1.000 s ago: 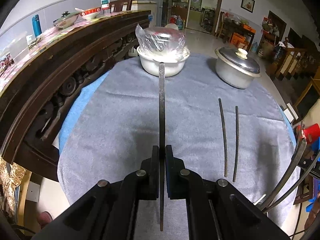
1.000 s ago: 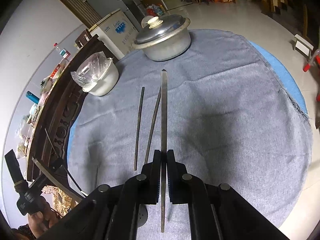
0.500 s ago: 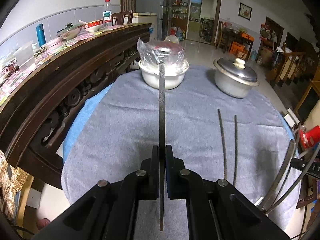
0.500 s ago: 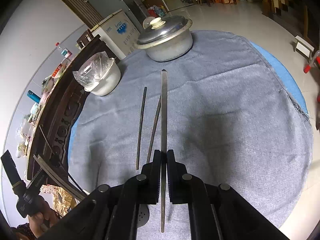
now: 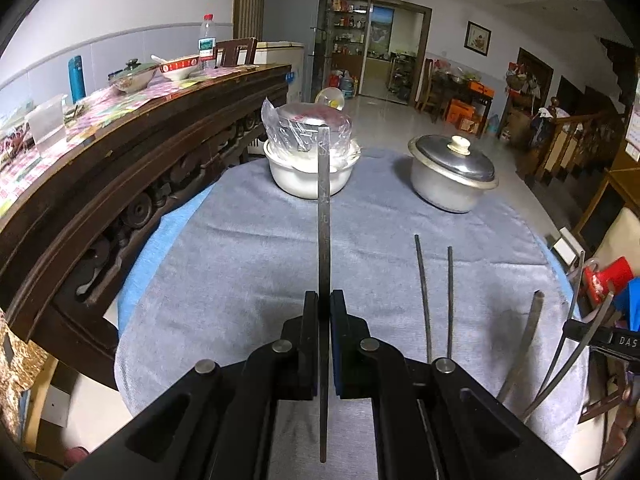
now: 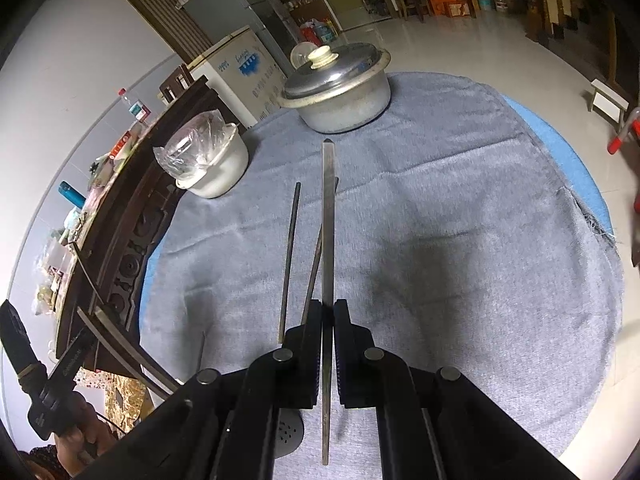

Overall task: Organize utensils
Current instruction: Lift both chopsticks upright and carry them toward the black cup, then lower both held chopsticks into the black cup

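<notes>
My left gripper is shut on a flat metal chopstick that points forward above the grey cloth. My right gripper is shut on a second flat metal chopstick, also held above the cloth. Two dark thin chopsticks lie side by side on the cloth, right of the left gripper; in the right wrist view they lie just left of the held chopstick. The right gripper's chopstick tip shows at the left view's right edge.
A grey cloth covers the round table. A white bowl wrapped in plastic and a lidded metal pot stand at the far side. A carved wooden sideboard runs along the left. A round perforated object lies under the right gripper.
The left gripper has tilted up and back, so more of the room shows and the bowl and pot sit lower. The right gripper has edged forward toward the pot.
</notes>
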The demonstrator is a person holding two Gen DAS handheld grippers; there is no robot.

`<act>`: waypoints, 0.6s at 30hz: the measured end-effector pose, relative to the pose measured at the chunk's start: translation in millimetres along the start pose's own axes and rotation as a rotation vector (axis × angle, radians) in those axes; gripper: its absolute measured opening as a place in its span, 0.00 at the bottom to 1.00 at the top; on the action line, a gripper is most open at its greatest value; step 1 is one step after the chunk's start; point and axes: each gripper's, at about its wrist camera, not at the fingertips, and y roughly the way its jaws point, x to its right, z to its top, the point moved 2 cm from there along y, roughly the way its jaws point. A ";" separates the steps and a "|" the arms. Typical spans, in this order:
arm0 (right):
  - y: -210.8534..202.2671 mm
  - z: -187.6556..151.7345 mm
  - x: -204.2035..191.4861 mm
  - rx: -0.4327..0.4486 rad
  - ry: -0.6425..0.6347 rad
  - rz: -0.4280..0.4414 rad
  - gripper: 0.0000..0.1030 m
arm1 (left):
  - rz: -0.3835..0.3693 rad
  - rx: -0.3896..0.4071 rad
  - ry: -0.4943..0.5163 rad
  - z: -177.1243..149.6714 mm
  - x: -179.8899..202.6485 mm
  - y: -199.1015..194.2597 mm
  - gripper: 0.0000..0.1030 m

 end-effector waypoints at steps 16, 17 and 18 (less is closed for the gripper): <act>-23.3 -6.8 -17.3 0.096 -0.083 -0.097 0.06 | 0.006 -0.023 -0.017 -7.9 -2.9 1.1 0.05; -24.3 -7.2 -18.2 0.099 -0.087 -0.098 0.06 | 0.007 -0.022 -0.016 -8.1 -2.4 0.7 0.05; -25.4 -8.0 -18.8 0.102 -0.089 -0.099 0.06 | 0.008 -0.022 -0.014 -8.3 -1.6 0.1 0.05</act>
